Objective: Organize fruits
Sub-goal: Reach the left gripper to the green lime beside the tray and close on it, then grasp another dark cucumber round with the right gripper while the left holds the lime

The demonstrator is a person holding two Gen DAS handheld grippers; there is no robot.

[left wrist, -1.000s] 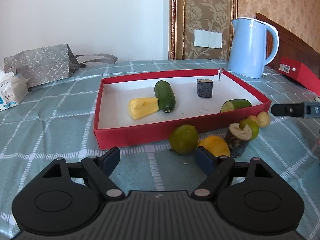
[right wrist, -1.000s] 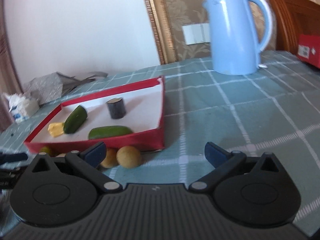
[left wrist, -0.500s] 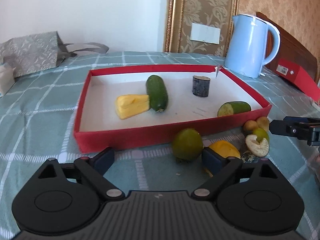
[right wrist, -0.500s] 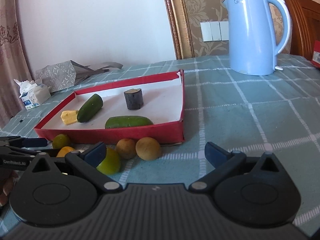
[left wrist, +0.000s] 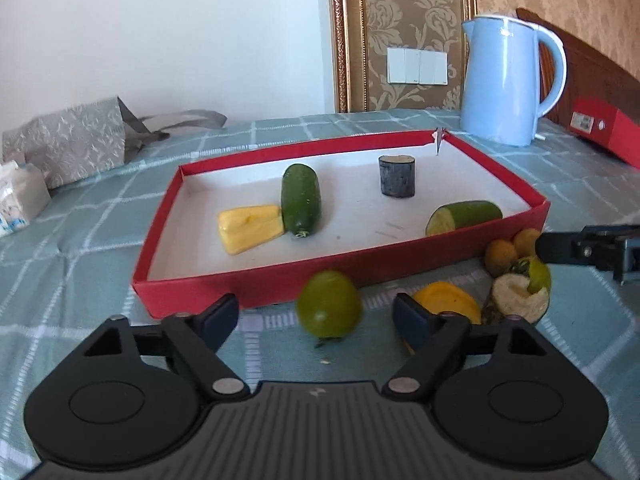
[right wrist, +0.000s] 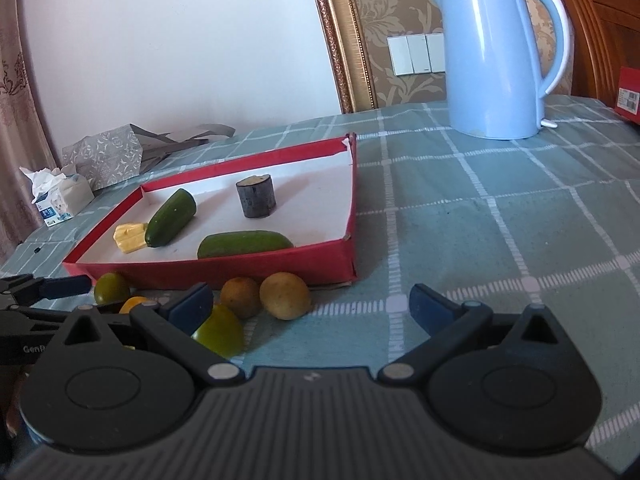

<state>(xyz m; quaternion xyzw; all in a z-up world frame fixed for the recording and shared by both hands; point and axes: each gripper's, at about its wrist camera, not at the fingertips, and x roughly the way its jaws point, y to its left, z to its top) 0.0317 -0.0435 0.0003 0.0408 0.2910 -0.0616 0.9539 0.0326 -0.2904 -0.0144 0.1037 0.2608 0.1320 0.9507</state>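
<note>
Fruits lie partly sorted: inside the red tray [left wrist: 256, 294] there are a yellow jackfruit piece [left wrist: 250, 227] touching a whole cucumber [left wrist: 301, 198], a dark sugarcane stub [left wrist: 396, 176] standing upright toward the far right corner, and a cut cucumber half [left wrist: 464, 216] against the near wall. The rest sit loose on the checked tablecloth [right wrist: 500, 240], just outside the tray's near edge: a round green citrus [left wrist: 329, 309], an orange-yellow fruit [left wrist: 448, 302], a cut pale-fleshed piece [left wrist: 516, 294], a yellow-green fruit [right wrist: 220, 332] and two small brown-yellow round fruits [right wrist: 285, 295] beside the tray's near right corner. The left gripper [left wrist: 316, 316] hangs low over the cloth with its jaws spread wide and nothing between them, the green citrus sitting right in the gap ahead. The right gripper [right wrist: 311, 307] is likewise spread and empty, its left finger close over the yellow-green fruit. From where I stand, the job looks about half done, and the step in hand seems to be lining up on the green citrus. The next move would call for easing the left jaws forward around its widest part, closing gently since it is round and could roll away, then lifting it over the tray wall to a bare patch of white floor. A blue kettle [right wrist: 496, 52] stands well behind, out of the way.
</note>
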